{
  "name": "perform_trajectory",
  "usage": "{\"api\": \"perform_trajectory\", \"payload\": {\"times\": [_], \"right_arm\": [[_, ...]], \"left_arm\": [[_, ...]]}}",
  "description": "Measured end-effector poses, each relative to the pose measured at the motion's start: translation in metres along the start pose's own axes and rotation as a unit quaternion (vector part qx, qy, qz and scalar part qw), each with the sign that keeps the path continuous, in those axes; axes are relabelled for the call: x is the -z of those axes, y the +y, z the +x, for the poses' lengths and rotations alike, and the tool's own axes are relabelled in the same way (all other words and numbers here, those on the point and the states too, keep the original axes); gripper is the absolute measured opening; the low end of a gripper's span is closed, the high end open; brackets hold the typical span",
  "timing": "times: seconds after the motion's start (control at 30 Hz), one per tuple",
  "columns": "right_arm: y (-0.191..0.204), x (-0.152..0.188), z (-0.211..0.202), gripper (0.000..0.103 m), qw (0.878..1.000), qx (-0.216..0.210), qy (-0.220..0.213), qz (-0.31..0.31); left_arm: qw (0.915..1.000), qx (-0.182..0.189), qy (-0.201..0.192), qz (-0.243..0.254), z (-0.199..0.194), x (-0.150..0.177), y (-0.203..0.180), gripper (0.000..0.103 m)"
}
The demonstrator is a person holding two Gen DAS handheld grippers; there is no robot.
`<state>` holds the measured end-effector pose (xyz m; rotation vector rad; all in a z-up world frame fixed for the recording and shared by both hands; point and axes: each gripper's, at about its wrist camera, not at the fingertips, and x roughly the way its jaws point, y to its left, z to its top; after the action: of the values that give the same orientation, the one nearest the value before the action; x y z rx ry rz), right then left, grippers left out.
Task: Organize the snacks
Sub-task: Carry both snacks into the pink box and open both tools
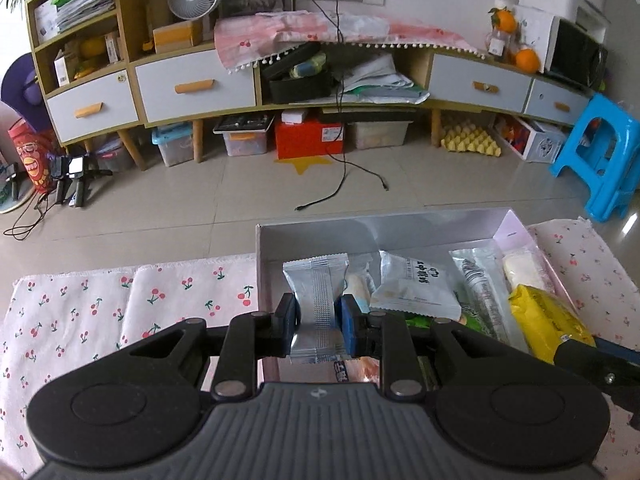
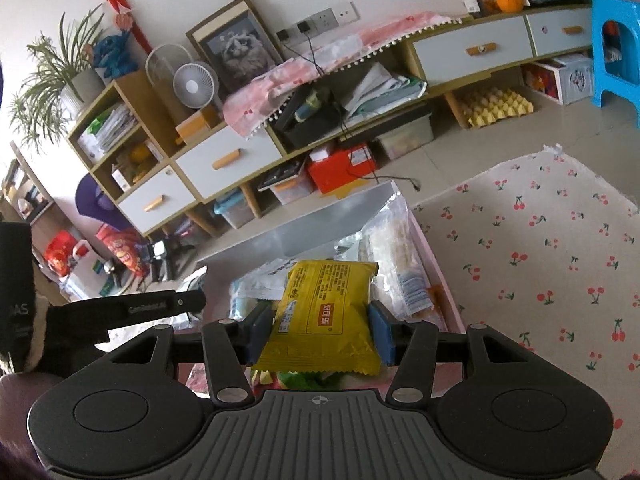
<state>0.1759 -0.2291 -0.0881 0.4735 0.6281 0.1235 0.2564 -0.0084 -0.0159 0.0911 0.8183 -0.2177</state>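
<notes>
From the left wrist camera: the left gripper, black with blue pads, is clamped on a small silver foil snack packet, pinching its narrow middle so the wrapper flares above and below. It hangs tilted downward over the near left corner of a shallow open white cardboard box, which sits on a table covered by a white cloth printed with red cherries. Inside the box already lie a white wrapped cake with black lettering, a long silver printed sachet and a pale wafer in clear wrap. Most snacks seem boxed; no loose snacks show on the visible cloth.

From the right wrist camera: the right gripper is closed on a yellow plastic snack pouch with red print, its pads pressing both side edges. It points down toward the box's right half, above clear-wrapped snacks. The left gripper's black finger shows at the left edge. I judge two placements remain: each packet still has to be lowered and let go.
</notes>
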Motion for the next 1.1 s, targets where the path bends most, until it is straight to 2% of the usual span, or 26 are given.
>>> {"api": "perform_trajectory", "payload": {"times": [0.1, 0.17, 0.23, 0.43, 0.5, 0.83, 1.1], "right_arm": [[0.000, 0.002, 0.002, 0.053, 1.000, 0.002, -0.002, 0.001], [0.000, 0.003, 0.001, 0.055, 1.000, 0.002, -0.013, 0.000], [0.001, 0.003, 0.000, 0.067, 1.000, 0.005, -0.014, 0.004], [-0.004, 0.000, -0.002, 0.073, 1.000, 0.004, -0.009, 0.017], [-0.007, -0.001, -0.003, 0.076, 1.000, 0.004, -0.005, 0.023], [-0.001, -0.002, -0.017, 0.078, 1.000, -0.003, -0.004, 0.024], [0.006, 0.001, -0.035, 0.082, 1.000, 0.003, 0.010, -0.003]], "left_arm": [[1.0000, 0.000, 0.003, -0.004, 0.001, 0.000, -0.001, 0.023], [1.0000, -0.002, 0.003, -0.005, 0.001, -0.001, -0.003, 0.027], [1.0000, -0.004, -0.002, -0.007, -0.001, -0.001, -0.002, 0.038], [0.9999, -0.006, -0.008, -0.004, -0.008, -0.001, -0.004, 0.053], [0.9999, -0.007, -0.010, -0.001, -0.011, 0.000, -0.006, 0.055], [0.9999, -0.005, -0.013, -0.002, -0.033, 0.009, -0.011, 0.063], [0.9999, 0.000, -0.007, -0.011, -0.060, 0.026, -0.013, 0.072]]}}
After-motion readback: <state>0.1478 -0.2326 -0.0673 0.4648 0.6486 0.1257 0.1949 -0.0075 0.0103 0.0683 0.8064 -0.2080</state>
